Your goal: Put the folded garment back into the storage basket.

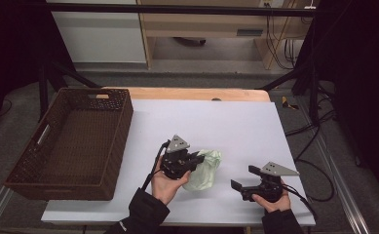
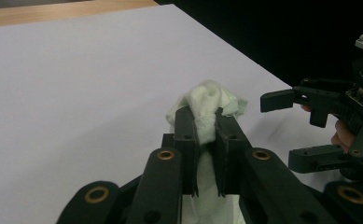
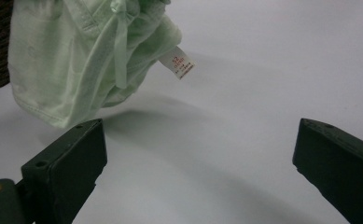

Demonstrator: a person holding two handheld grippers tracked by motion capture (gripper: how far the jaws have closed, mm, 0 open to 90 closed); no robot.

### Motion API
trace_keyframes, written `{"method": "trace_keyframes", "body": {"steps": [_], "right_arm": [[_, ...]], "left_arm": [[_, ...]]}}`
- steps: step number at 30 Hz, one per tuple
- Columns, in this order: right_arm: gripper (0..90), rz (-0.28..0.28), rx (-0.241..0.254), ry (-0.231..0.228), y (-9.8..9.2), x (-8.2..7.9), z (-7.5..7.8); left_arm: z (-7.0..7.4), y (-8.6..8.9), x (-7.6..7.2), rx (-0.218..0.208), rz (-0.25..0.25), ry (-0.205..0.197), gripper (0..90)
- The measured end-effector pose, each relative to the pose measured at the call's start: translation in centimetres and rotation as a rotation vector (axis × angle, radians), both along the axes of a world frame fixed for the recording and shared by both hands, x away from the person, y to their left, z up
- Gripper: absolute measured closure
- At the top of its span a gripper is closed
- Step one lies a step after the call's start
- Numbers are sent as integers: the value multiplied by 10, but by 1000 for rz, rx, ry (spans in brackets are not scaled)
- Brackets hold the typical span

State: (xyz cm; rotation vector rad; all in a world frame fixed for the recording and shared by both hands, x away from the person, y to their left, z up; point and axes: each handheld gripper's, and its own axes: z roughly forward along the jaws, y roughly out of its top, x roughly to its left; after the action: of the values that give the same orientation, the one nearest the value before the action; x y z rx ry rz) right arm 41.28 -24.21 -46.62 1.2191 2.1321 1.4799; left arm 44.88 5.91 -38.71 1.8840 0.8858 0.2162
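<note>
A pale green garment (image 1: 204,170) hangs bunched from my left gripper (image 1: 196,159), just above the white table sheet (image 1: 236,126). In the left gripper view the jaws are shut on a pinched fold of the garment (image 2: 206,109). My right gripper (image 1: 245,178) stands to the right near the table's front edge, open with nothing between its fingers; it also appears in the left gripper view as the right gripper (image 2: 291,128). From the right gripper view the garment (image 3: 76,60) hangs ahead at upper left, a white label (image 3: 178,62) dangling from it, clear of the sheet.
A dark woven basket (image 1: 41,161) with handle cut-outs stands empty at the table's left. A wooden table edge (image 1: 197,93) shows behind the sheet. Dark frame legs and cables lie beyond the right side.
</note>
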Motion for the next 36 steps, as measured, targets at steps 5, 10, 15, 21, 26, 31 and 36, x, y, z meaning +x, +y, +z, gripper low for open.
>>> {"method": "trace_keyframes", "body": {"steps": [5,10,15,21,26,31,36], "right_arm": [[37,0,-3,-2,-1,0,0],[37,-1,-1,-4,0,0,0],[35,-3,-2,-1,-1,0,0],[35,-3,-3,0,-1,1,0],[34,-3,-5,-1,-1,1,0],[34,-3,-5,0,-1,1,0],[34,-3,-6,0,-1,1,0]], "left_arm": [[7,7,2,13,-2,-4,812],[14,13,3,31,-2,-10,812],[19,19,5,52,-3,-13,812],[25,26,8,68,-2,-15,812],[31,33,10,79,-2,-19,812],[34,40,11,88,-2,-14,812],[39,47,12,95,-4,-12,812]]}}
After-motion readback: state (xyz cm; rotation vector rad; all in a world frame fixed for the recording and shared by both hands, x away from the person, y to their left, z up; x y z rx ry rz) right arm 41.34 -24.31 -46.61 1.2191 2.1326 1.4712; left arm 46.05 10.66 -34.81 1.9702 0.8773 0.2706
